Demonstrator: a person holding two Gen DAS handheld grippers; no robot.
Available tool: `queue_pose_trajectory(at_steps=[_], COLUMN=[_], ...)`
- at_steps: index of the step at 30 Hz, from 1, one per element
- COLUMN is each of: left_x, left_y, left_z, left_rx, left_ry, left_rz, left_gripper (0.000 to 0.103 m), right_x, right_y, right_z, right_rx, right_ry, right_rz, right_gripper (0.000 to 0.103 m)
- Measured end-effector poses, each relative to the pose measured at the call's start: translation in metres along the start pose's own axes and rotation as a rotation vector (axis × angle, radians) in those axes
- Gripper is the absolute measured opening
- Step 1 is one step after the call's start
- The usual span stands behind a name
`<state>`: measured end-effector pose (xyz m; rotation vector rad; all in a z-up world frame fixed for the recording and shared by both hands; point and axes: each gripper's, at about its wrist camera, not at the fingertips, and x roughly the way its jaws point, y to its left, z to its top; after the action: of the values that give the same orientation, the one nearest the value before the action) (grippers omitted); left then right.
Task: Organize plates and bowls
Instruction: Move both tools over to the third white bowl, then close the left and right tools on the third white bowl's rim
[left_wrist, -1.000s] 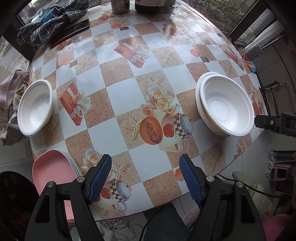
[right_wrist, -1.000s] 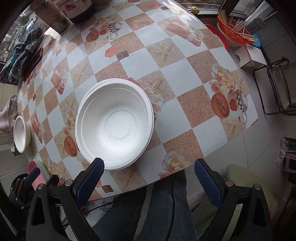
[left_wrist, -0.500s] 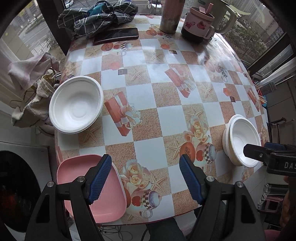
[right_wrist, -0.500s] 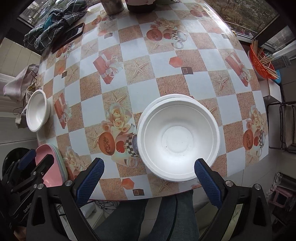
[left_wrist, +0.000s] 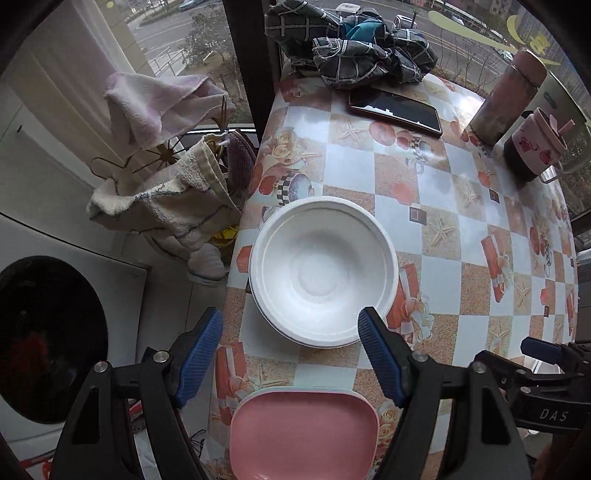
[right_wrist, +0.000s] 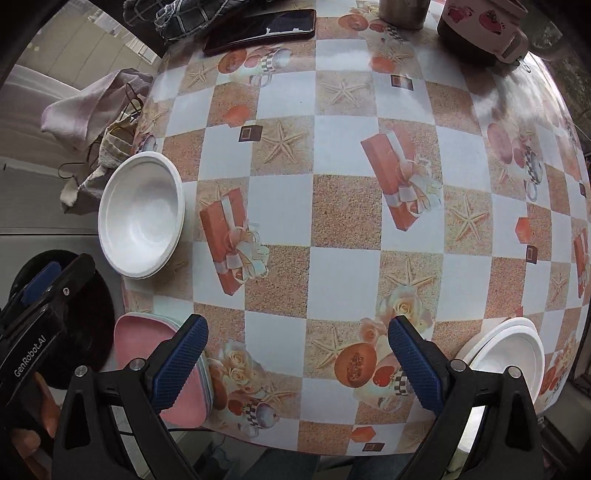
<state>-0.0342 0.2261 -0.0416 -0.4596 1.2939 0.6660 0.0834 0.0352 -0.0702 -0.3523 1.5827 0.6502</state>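
Note:
A white bowl (left_wrist: 323, 271) sits near the table's left edge; it also shows in the right wrist view (right_wrist: 142, 218). My left gripper (left_wrist: 290, 356) is open and empty, just short of the bowl's near rim. A pink plate stack (left_wrist: 303, 435) lies below it at the front edge, also seen in the right wrist view (right_wrist: 162, 365). A second white bowl stack (right_wrist: 509, 360) sits at the front right. My right gripper (right_wrist: 295, 365) is open and empty above the table's front middle.
A phone (left_wrist: 395, 110), a dark checked cloth (left_wrist: 351, 48), a metal flask (left_wrist: 506, 99) and a pink mug (left_wrist: 535, 147) stand at the table's far side. Towels (left_wrist: 166, 177) hang left of the table, above a washing machine (left_wrist: 48, 332).
Both grippers swung left. The left gripper closed in on the left white bowl. The right gripper moved off the right bowl stack toward the table's middle.

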Motion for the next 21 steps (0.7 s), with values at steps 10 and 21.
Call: queue_pose_trajectory(at_steps=[10, 21], left_x=[0.057, 0.106], left_y=[0.015, 0.024], left_z=[0.031, 0.044], left_rx=[-0.006, -0.005], left_ry=[0.062, 0.140], left_rz=[0.051, 0.068], left_gripper=[0.079, 0.066], right_x=[0.050, 0.081], right_y=[0.049, 0.061], right_z=[0.044, 0.063], right_rx=[-0.003, 0.018], right_ry=[0.021, 0.030], right_rz=[0.073, 0.098], right_gripper=[0.099, 0.095])
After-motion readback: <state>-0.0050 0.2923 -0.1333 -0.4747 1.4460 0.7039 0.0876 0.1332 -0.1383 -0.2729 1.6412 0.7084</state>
